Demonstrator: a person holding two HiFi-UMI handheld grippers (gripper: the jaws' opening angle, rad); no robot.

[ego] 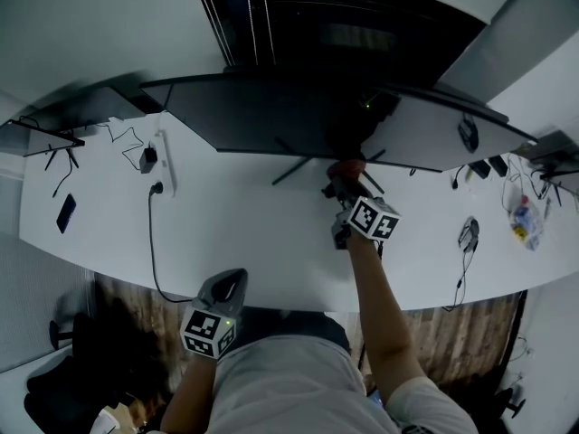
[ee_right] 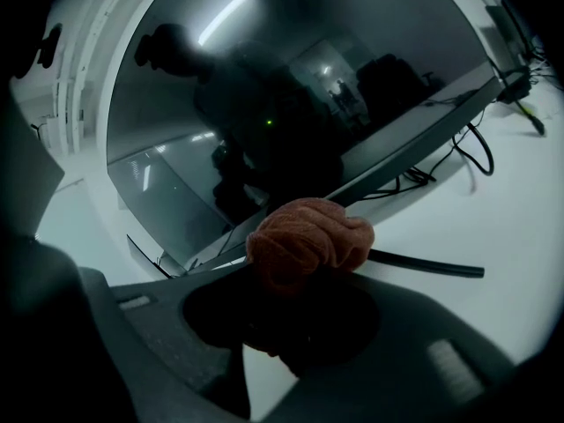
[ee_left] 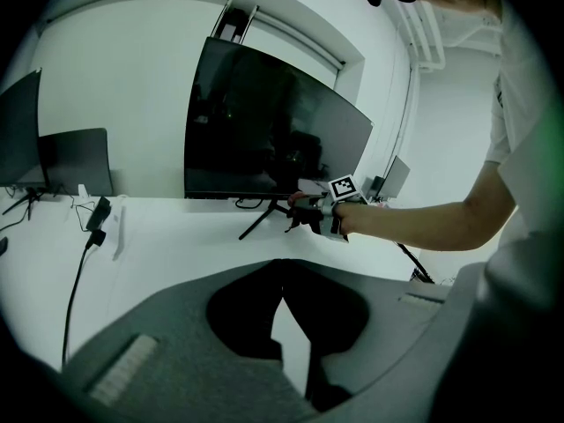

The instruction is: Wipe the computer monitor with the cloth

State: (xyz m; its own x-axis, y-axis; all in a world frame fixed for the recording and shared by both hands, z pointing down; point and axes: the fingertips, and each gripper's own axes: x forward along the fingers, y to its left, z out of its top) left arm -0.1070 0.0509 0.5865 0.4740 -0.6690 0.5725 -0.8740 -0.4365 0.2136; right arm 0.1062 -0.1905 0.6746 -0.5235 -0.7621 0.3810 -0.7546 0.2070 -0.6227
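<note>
Right gripper view: right gripper (ee_right: 295, 293) is clamped on the cloth (ee_right: 308, 241), a bunched rust-orange wad just below the monitor (ee_right: 264, 104)'s lower edge. Contact with it cannot be told. Screen dark, glossy. Judgement: wiping barely begun, whole screen left. Left gripper (ee_left: 282, 280) closed, empty, well back from the monitor.

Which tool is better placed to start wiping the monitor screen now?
Right. The right tool grips the bunched orange-brown cloth just in front of the wide black computer monitor, near its lower edge. The left tool, shut and empty, sits back at the white desk's near edge.
</note>
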